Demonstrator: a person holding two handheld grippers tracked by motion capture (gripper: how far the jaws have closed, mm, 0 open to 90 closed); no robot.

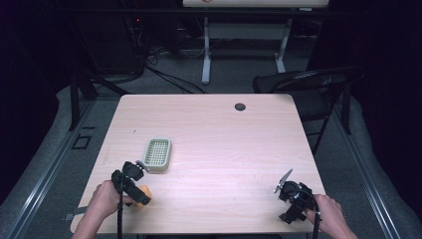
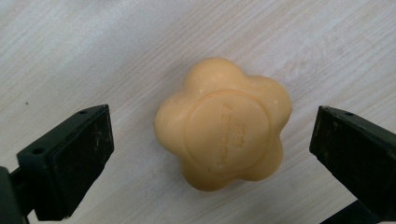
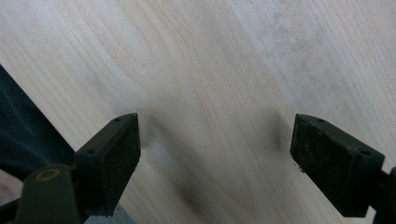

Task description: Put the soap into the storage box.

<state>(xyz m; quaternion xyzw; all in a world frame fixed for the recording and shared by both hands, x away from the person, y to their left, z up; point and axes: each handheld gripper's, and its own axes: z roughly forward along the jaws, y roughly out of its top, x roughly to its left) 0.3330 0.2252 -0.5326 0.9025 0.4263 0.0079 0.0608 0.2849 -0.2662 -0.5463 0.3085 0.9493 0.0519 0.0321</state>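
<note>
Flower-shaped soap [image 2: 223, 127] between wide jaws.

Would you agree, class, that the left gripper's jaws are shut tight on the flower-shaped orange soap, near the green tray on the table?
Not quite. In the left gripper view the left gripper has its jaws open on either side of the flower-shaped orange soap, with bare table between each jaw and the soap. The rest holds: the high view shows the soap lying near the green tray on the table.
</note>
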